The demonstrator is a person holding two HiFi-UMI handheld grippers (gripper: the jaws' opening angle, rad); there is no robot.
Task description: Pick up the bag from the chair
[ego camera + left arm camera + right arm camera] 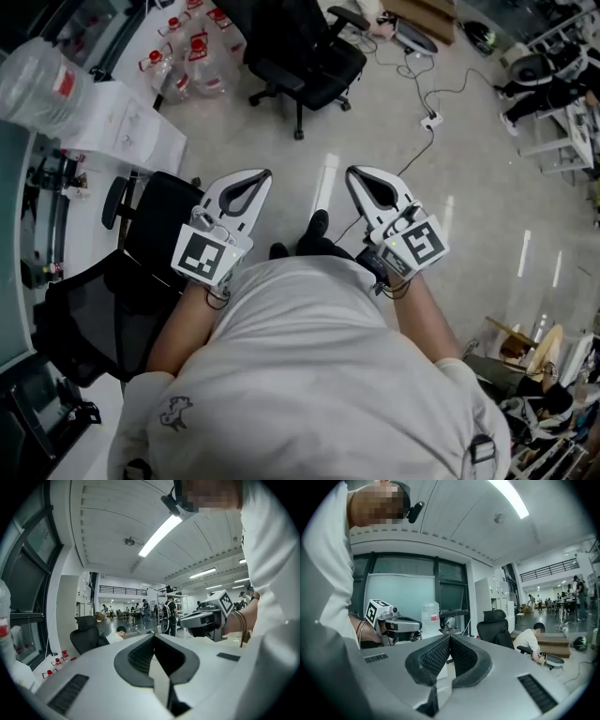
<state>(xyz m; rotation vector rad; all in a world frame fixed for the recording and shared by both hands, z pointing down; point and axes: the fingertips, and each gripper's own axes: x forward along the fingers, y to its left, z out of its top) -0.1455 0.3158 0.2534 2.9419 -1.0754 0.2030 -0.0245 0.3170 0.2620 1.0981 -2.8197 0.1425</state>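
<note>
In the head view I hold both grippers level in front of my chest, over the grey floor. My left gripper (265, 175) is shut and empty, and its tips meet in the left gripper view (153, 635). My right gripper (352, 172) is also shut with nothing in it, as the right gripper view (450, 637) shows. A black mesh chair (103, 309) stands under my left arm at the lower left. A second black office chair (305, 56) stands farther off at the top. I cannot make out a bag on either chair.
Several red-capped plastic jugs (192, 56) sit on the floor at the upper left, beside a white cabinet (127, 122) and a large water bottle (37, 80). A cable and power strip (431, 120) lie on the floor. Racks crowd the right edge. A person (532, 639) sits far off.
</note>
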